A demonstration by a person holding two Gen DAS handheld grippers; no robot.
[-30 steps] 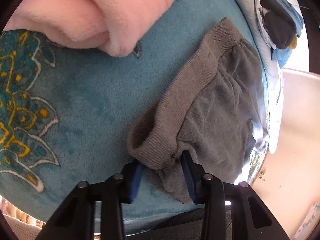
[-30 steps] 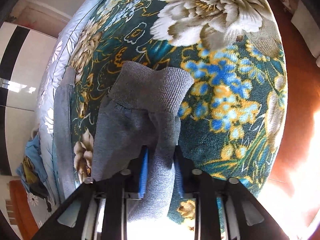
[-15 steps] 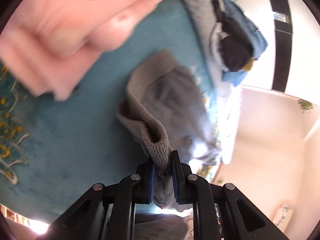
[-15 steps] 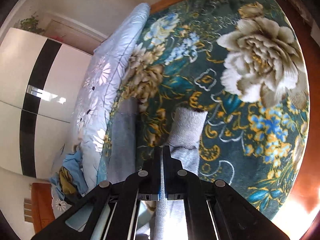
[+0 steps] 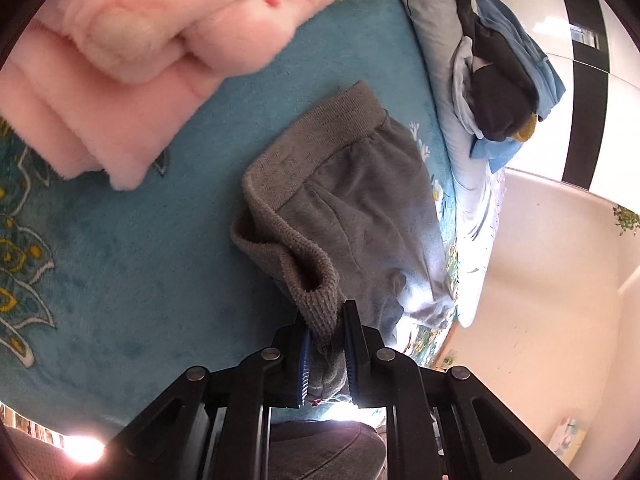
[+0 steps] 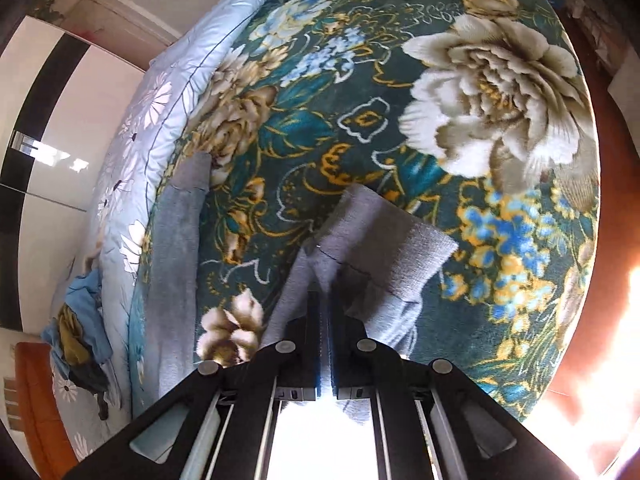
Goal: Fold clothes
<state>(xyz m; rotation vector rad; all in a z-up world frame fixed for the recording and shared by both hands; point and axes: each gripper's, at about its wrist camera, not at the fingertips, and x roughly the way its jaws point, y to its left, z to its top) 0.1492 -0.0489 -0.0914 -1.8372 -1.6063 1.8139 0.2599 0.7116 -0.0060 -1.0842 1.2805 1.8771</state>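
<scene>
Grey sweatpants (image 5: 352,200) lie on a teal floral blanket (image 5: 132,264). My left gripper (image 5: 325,316) is shut on the ribbed waistband, which bunches up between the blue pads. In the right wrist view my right gripper (image 6: 325,300) is shut on one grey leg near its ribbed cuff (image 6: 384,240). The other leg (image 6: 176,248) lies flat along the left of the blanket (image 6: 360,80).
A folded pink fleece garment (image 5: 132,52) lies on the blanket beyond the waistband. A pile of blue and black clothes (image 5: 504,80) sits on the pale floral quilt (image 6: 132,128). The wooden bed frame (image 6: 616,240) edges the blanket at right.
Both grippers closed from open onto the sweatpants, the left on the waistband, the right on the leg. Both then lifted the cloth slightly and the views tilted.
</scene>
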